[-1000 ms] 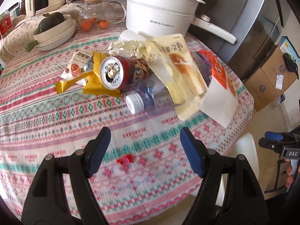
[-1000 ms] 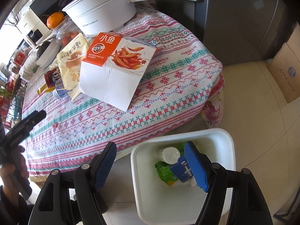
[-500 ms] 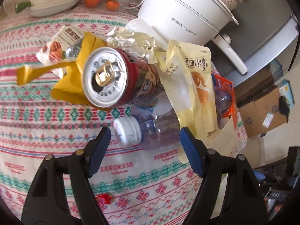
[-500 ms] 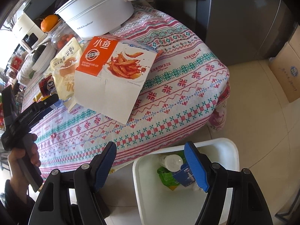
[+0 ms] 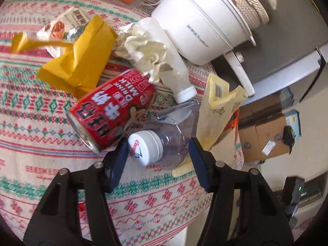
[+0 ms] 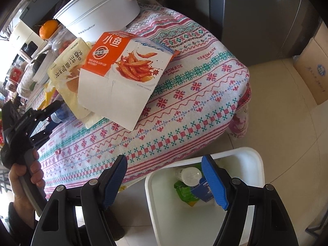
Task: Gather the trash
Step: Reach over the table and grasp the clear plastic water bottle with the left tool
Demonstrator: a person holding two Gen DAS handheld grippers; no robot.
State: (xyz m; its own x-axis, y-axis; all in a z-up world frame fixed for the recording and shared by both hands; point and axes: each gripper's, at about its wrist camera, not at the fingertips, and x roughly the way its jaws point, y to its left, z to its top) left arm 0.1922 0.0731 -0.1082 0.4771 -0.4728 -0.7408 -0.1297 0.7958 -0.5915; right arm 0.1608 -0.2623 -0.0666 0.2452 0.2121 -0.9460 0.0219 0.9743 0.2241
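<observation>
Left wrist view: the left gripper (image 5: 157, 155) stands with its jaws spread wide, and the white cap of a clear plastic bottle (image 5: 164, 141) lies directly between the blue fingertips (image 5: 119, 162), not yet clamped. The bottle's long axis runs from the cap at the jaws toward about 1 o'clock, nearly in line with the fingers, so the jaws would close across its neck. A red milk-drink can (image 5: 114, 106) lies on its side at 11 o'clock, touching or just beside the bottle. Whether the left fingertip already touches the cap cannot be told. A yellow snack pouch (image 5: 217, 110) lies at 1 o'clock, over the bottle's far end.

Right wrist view: the right gripper (image 6: 164, 181) hangs off the table with its jaws released and nothing between them. It is above the white trash bin (image 6: 254, 155) on the floor, which already contains a bottle and wrappers. An orange-and-white fish snack box (image 6: 123, 75) lies at 11 o'clock on the patterned tablecloth (image 6: 194, 94). The left gripper is judged the nearer to the bottle.
</observation>
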